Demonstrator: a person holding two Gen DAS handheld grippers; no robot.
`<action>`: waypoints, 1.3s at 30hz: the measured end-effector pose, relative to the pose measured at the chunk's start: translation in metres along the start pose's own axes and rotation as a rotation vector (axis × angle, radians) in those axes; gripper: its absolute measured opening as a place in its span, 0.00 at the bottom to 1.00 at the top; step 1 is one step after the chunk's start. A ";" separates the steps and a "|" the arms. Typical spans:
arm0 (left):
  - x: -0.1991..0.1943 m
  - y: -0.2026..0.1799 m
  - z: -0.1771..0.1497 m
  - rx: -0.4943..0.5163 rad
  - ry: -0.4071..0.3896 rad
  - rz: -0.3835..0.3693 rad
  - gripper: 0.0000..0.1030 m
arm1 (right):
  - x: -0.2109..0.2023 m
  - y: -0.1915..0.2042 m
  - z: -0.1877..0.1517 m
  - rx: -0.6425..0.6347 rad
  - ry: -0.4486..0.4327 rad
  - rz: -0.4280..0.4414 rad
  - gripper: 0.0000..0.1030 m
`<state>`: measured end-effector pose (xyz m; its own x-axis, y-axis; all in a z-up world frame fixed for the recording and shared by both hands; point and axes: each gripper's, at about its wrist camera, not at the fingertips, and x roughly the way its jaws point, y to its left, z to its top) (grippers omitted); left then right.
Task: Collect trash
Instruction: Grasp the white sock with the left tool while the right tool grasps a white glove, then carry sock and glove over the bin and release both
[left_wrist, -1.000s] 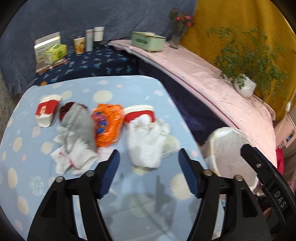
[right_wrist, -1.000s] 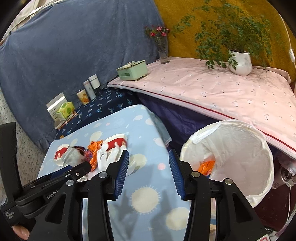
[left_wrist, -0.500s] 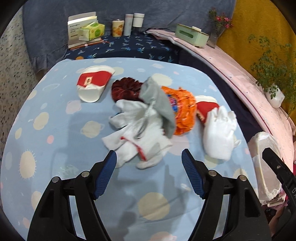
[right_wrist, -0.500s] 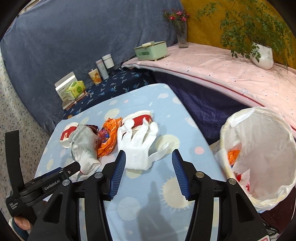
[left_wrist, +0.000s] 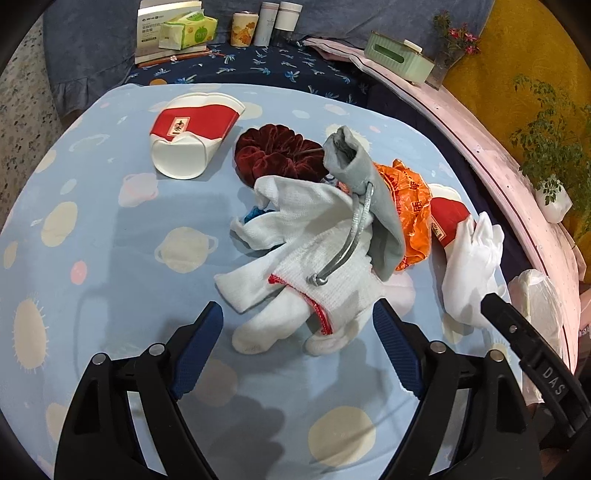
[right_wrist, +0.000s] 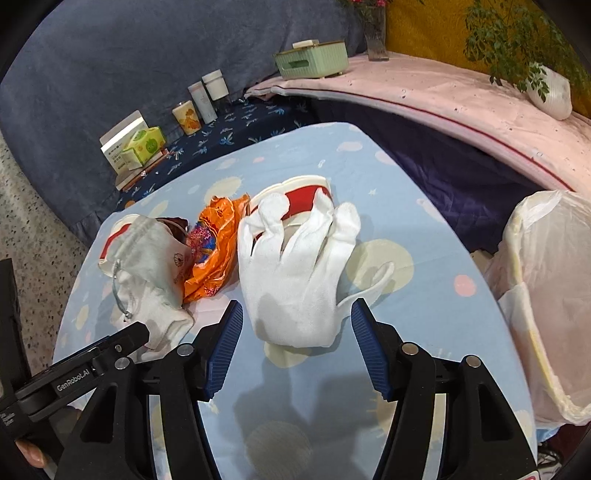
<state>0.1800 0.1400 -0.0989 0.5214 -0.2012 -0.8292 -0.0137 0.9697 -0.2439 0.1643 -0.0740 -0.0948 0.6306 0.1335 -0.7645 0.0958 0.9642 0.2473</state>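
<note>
The left claw (left_wrist: 297, 334) hangs wide open and empty over the desk (left_wrist: 110, 229), its tips flanking the near end of a knit glove (left_wrist: 306, 258) with red-stitched cuffs, on which lies a grey pouch (left_wrist: 373, 192) with its cord. Beyond are a red-and-white cup (left_wrist: 192, 136) to the left and a dark red scrunchie (left_wrist: 277, 155). The right claw (right_wrist: 297, 332), equally agape and empty, frames a smooth white glove (right_wrist: 295, 273) draped over another cup (right_wrist: 295, 195), with an orange wrapper (right_wrist: 214, 251) left of it and the lined bin (right_wrist: 546, 295) off right.
</note>
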 end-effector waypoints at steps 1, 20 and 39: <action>0.002 -0.001 0.000 0.005 0.005 -0.002 0.66 | 0.002 0.000 -0.001 0.000 0.004 0.003 0.58; -0.036 -0.017 -0.003 0.024 -0.053 -0.090 0.10 | -0.023 0.001 0.000 0.011 -0.020 0.094 0.15; -0.121 -0.131 0.015 0.198 -0.210 -0.235 0.10 | -0.152 -0.032 0.042 0.053 -0.288 0.144 0.15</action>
<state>0.1314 0.0394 0.0405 0.6550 -0.4085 -0.6357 0.2817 0.9126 -0.2961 0.0979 -0.1343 0.0386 0.8316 0.1906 -0.5216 0.0246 0.9257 0.3774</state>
